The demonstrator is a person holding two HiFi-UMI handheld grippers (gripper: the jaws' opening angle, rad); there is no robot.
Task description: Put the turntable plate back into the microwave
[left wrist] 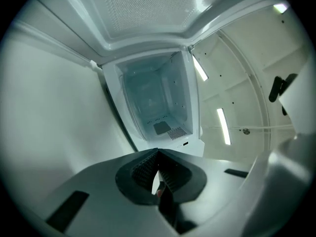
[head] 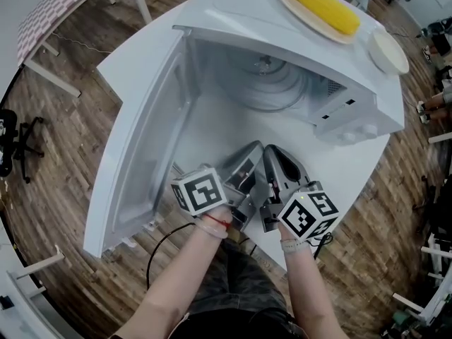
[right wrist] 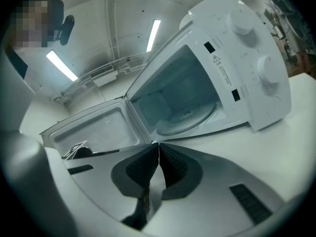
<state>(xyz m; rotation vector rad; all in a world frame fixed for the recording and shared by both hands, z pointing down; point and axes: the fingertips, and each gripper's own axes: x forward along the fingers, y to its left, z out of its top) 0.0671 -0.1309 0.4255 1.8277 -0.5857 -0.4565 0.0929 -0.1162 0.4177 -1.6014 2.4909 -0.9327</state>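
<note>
The white microwave (head: pixel 339 62) stands on the white table (head: pixel 353 168) with its door (head: pixel 138 154) swung wide to the left. The glass turntable plate (head: pixel 272 83) lies flat on the cavity floor; in the right gripper view this plate (right wrist: pixel 190 118) shows inside the open cavity. My left gripper (head: pixel 253 151) and right gripper (head: pixel 272 154) sit side by side on the table in front of the opening, well short of the plate. Each is shut with nothing between its jaws. In its own view the left gripper (left wrist: pixel 158 152) points at the cavity (left wrist: pixel 158 107); the right gripper (right wrist: pixel 158 144) points at the opening.
On the microwave's top lie a plate with a corn cob (head: pixel 321 6) and a small white dish (head: pixel 388 51). The open door (left wrist: pixel 49 107) walls off the left side. A table with a patterned top (head: pixel 56 6) stands at the far left on the wooden floor.
</note>
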